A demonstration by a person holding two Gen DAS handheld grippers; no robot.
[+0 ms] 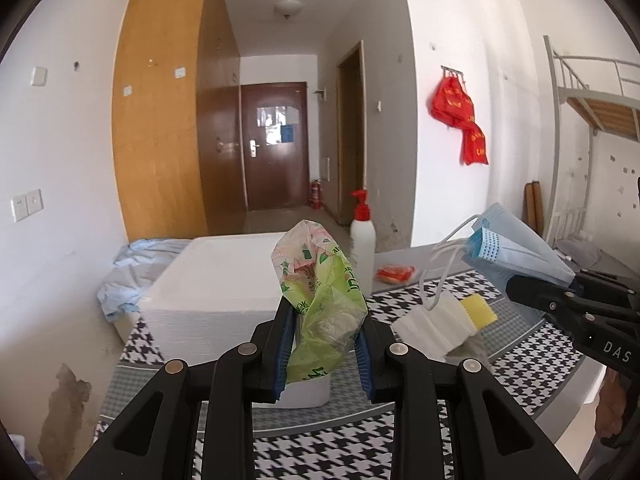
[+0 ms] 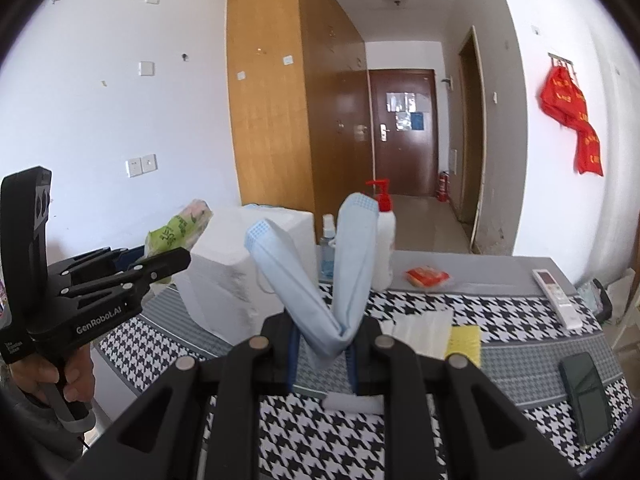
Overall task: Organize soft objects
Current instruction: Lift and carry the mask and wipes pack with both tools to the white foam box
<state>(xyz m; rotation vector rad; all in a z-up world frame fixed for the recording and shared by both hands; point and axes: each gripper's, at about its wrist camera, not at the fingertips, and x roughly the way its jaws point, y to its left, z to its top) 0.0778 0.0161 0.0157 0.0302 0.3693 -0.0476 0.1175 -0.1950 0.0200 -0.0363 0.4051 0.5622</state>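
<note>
My left gripper [image 1: 326, 332] is shut on a crumpled green and pink plastic packet [image 1: 320, 288], which it holds up above the houndstooth cloth [image 1: 320, 452]. In the right wrist view that packet [image 2: 176, 232] shows at the left gripper [image 2: 172, 262], in front of the white foam box [image 2: 240, 272]. My right gripper [image 2: 324, 344] is shut on a bunch of light blue face masks [image 2: 316, 300] that stick up in a V. From the left wrist view the masks [image 1: 516, 248] hang from the right gripper [image 1: 520, 286], ear loops dangling.
On the cloth lie a white folded mask [image 1: 432, 324], a yellow sponge [image 2: 466, 340], a phone [image 2: 586, 392] and a remote [image 2: 556, 296]. A red-topped pump bottle [image 2: 385, 248], a spray bottle [image 2: 328, 248] and an orange packet [image 2: 426, 276] stand behind. A person's hand [image 2: 76, 380] holds the left gripper's handle.
</note>
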